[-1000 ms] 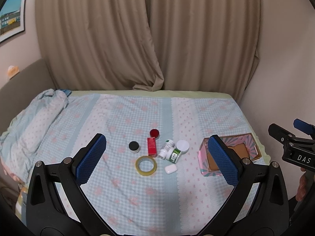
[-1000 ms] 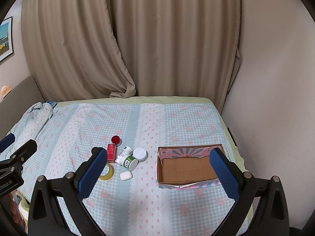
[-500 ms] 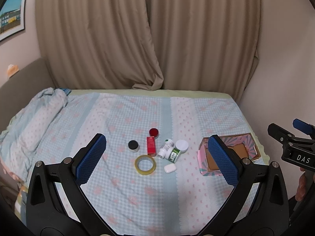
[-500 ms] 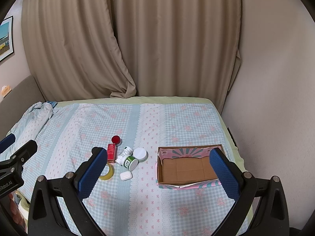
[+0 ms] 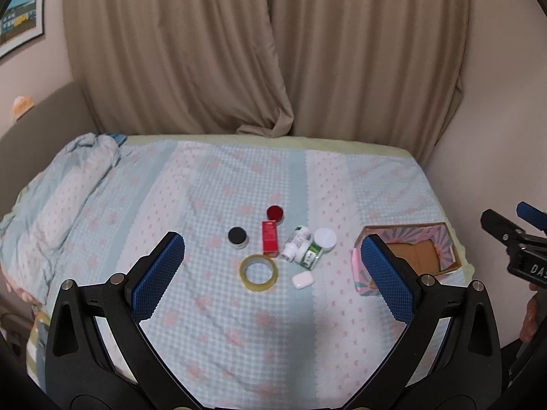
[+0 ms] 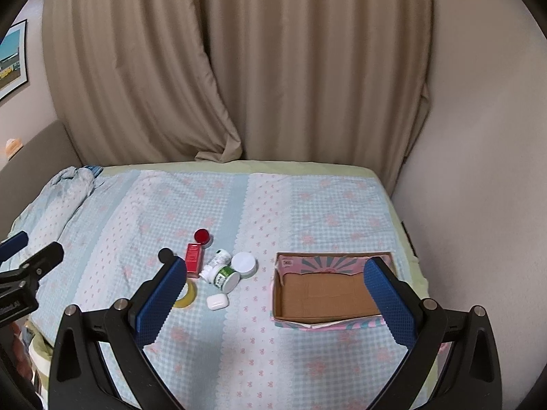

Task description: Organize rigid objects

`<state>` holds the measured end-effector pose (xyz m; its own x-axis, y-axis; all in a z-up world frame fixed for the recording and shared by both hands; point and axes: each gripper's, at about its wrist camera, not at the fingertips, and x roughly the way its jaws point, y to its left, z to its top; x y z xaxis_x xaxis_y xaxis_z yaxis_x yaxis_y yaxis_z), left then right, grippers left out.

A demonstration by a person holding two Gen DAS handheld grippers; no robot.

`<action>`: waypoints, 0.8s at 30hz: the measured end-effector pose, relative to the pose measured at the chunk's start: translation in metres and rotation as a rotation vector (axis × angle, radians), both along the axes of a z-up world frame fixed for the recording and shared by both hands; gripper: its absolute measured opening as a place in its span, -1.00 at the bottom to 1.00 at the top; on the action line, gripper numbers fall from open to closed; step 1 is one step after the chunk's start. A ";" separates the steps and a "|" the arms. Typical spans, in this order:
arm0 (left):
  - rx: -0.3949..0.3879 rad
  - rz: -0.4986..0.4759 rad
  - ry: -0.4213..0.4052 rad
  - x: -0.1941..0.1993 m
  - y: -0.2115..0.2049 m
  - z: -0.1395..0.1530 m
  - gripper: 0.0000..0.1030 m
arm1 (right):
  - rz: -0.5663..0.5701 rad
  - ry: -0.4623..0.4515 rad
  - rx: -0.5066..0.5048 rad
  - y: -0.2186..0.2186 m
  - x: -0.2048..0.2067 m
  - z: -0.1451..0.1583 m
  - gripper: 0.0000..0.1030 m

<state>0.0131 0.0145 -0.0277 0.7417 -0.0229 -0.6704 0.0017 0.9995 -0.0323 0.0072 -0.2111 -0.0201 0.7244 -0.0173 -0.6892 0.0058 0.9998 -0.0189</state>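
1. Left gripper: blue ribbed pads spread wide apart, nothing between them. It hangs above the near part of the bed, well apart from every object.
2. Right gripper: pads likewise wide apart and holding nothing, above the bed's near edge.
3. Surface: pale blue checked bedspread with pink flowers; beige pleated curtains behind it.
4. Cluster of small items at mid-bed. Taking the flat red rectangular carton as centre in the left wrist view:
   - round red-lidded jar at 12 o'clock, just beside it;
   - round black-capped jar at 9 o'clock, near;
   - yellow roll of clear tape lying flat at 6 o'clock, just beside;
   - white plastic bottle on its side at 3 o'clock, touching a green-labelled white bottle, also on its side;
   - round white-lidded tub beyond those, touching them;
   - small white rounded earbud case at 5 o'clock, apart from the rest.
5. Open pink patterned cardboard box with a bare brown floor sits at 3 o'clock of the cluster, well apart, by the bed's right edge. Nothing lies in it.
6. Framed picture on the wall at upper left.
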 end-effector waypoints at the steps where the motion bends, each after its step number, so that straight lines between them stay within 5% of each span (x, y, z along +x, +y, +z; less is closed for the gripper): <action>1: 0.001 -0.002 0.011 0.005 0.007 -0.007 0.99 | 0.001 0.004 0.004 0.003 0.003 -0.004 1.00; 11: 0.046 -0.136 0.108 0.079 0.082 -0.079 0.99 | -0.105 0.130 0.091 0.053 0.032 -0.069 1.00; 24: 0.055 -0.284 0.248 0.208 0.127 -0.248 0.99 | -0.331 0.294 0.184 0.103 0.114 -0.199 1.00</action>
<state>0.2208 0.1417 -0.2755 0.5258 -0.1637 -0.8347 0.2782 0.9604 -0.0131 0.1208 -0.1080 -0.2192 0.4744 -0.0729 -0.8773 0.3454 0.9320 0.1094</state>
